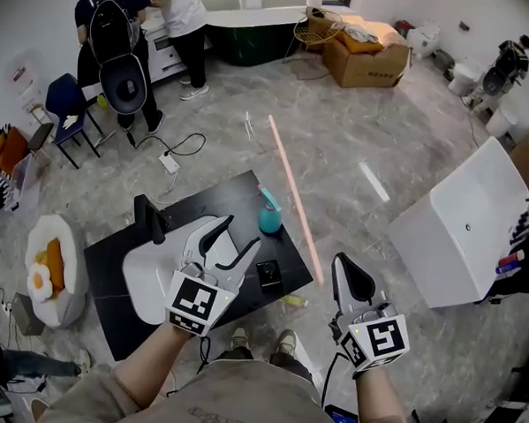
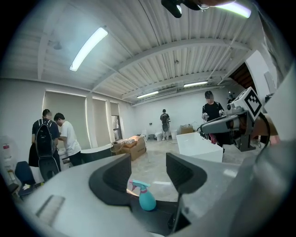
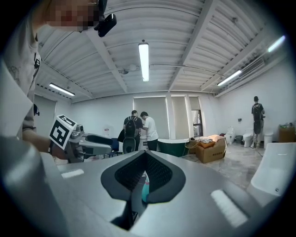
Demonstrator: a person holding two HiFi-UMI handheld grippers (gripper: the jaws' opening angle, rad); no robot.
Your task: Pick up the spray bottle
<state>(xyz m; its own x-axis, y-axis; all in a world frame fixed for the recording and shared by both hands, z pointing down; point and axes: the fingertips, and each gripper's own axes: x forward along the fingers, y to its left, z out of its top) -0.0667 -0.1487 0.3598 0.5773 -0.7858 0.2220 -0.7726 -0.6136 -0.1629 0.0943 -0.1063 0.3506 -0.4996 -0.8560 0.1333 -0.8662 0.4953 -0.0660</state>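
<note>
A teal spray bottle (image 1: 269, 218) with a pink trigger stands upright at the far edge of the black table (image 1: 239, 192). My left gripper (image 1: 238, 235) hovers over the table just short of the bottle, jaws open and empty. In the left gripper view the bottle (image 2: 146, 199) shows low between the two spread fingers (image 2: 117, 174), some way ahead. My right gripper (image 1: 345, 267) is held off the table's right side, above the floor, shut on nothing. In the right gripper view its jaws (image 3: 144, 156) meet, and a teal sliver of the bottle (image 3: 146, 188) shows through the gap below.
On the table lie a white basin (image 1: 148, 278), a black upright fitting (image 1: 149, 218) and a small black box (image 1: 268, 273). A long pink rod (image 1: 292, 186) lies on the floor beyond. A white bathtub (image 1: 462, 230) stands at the right. People work at the back left.
</note>
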